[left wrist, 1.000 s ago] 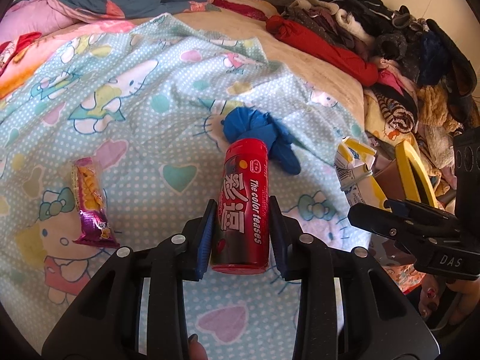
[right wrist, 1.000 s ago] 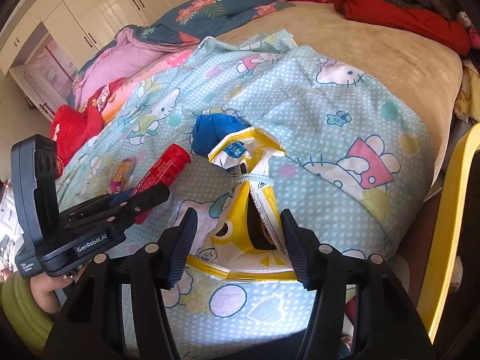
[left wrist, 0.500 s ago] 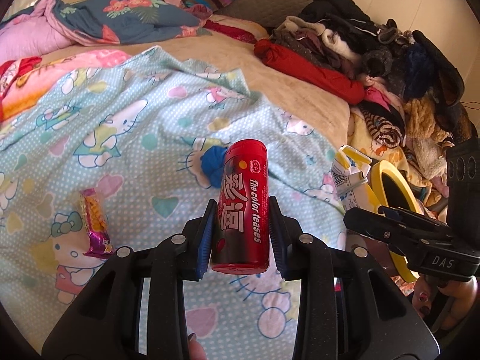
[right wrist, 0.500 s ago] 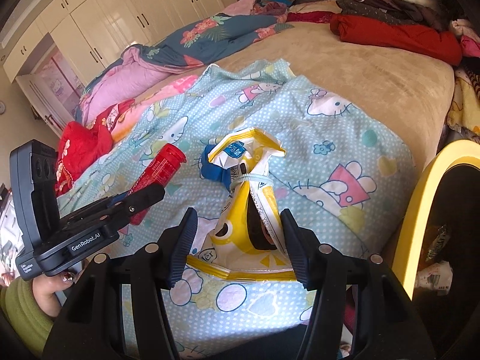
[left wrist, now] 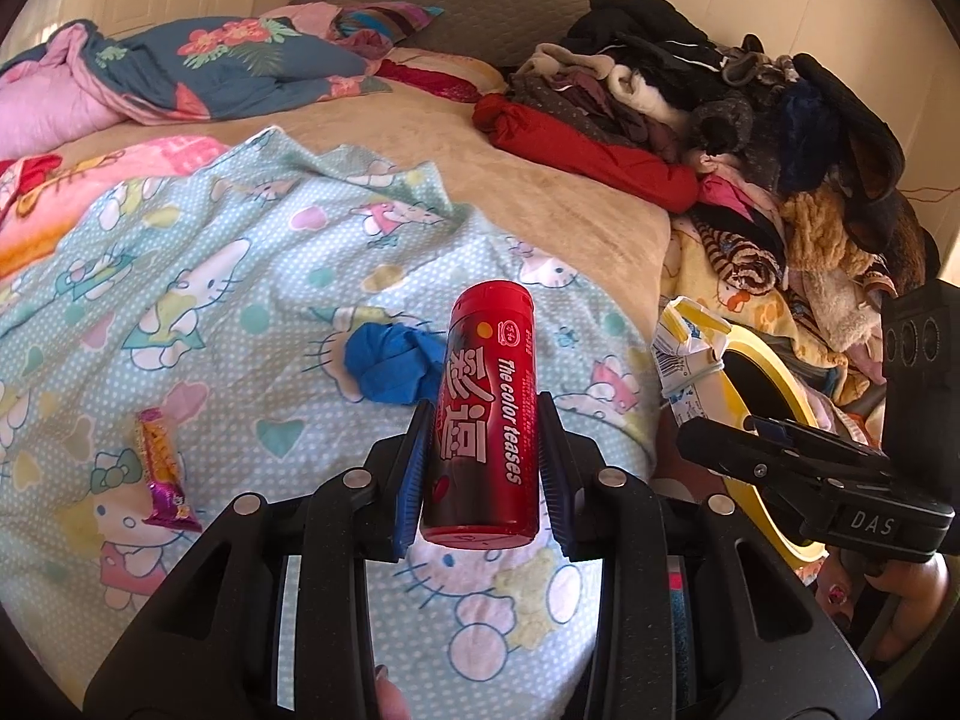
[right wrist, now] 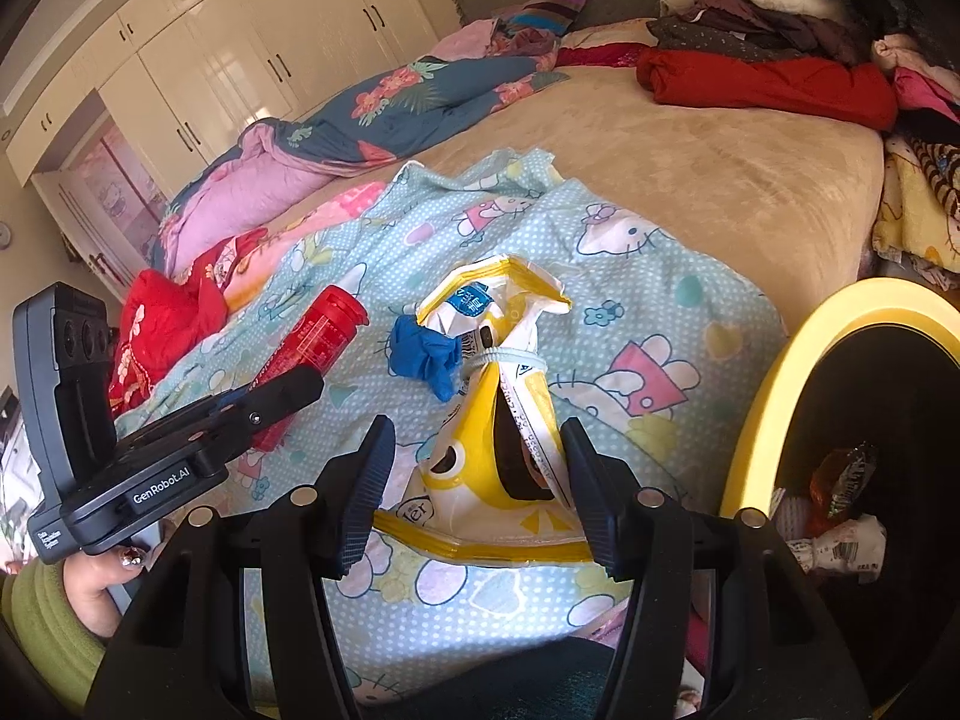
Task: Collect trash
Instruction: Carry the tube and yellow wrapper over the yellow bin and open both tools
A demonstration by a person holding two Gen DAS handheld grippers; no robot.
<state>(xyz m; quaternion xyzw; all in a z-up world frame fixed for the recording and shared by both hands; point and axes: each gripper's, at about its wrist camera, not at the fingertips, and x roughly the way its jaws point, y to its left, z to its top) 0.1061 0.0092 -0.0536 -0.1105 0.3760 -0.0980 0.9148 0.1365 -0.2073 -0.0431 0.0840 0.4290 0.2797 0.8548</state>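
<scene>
My left gripper [left wrist: 485,468] is shut on a red cylindrical can [left wrist: 487,414] and holds it above the blue patterned bedsheet [left wrist: 240,312]. My right gripper [right wrist: 477,486] is shut on a yellow and white snack bag [right wrist: 501,408], lifted over the sheet. A crumpled blue glove [left wrist: 393,363] lies on the sheet; it also shows in the right wrist view [right wrist: 423,354]. A purple and yellow snack wrapper [left wrist: 163,468] lies at the left. A yellow-rimmed bin [right wrist: 798,372] stands at the right with trash inside.
A pile of clothes [left wrist: 750,138] covers the bed's right side. A red rolled garment [left wrist: 576,150] and quilts [left wrist: 198,72] lie further back. White wardrobes [right wrist: 240,60] stand behind the bed.
Both grippers have lifted and pulled back from the bed with their items. The yellow bin has come further into the right wrist view.
</scene>
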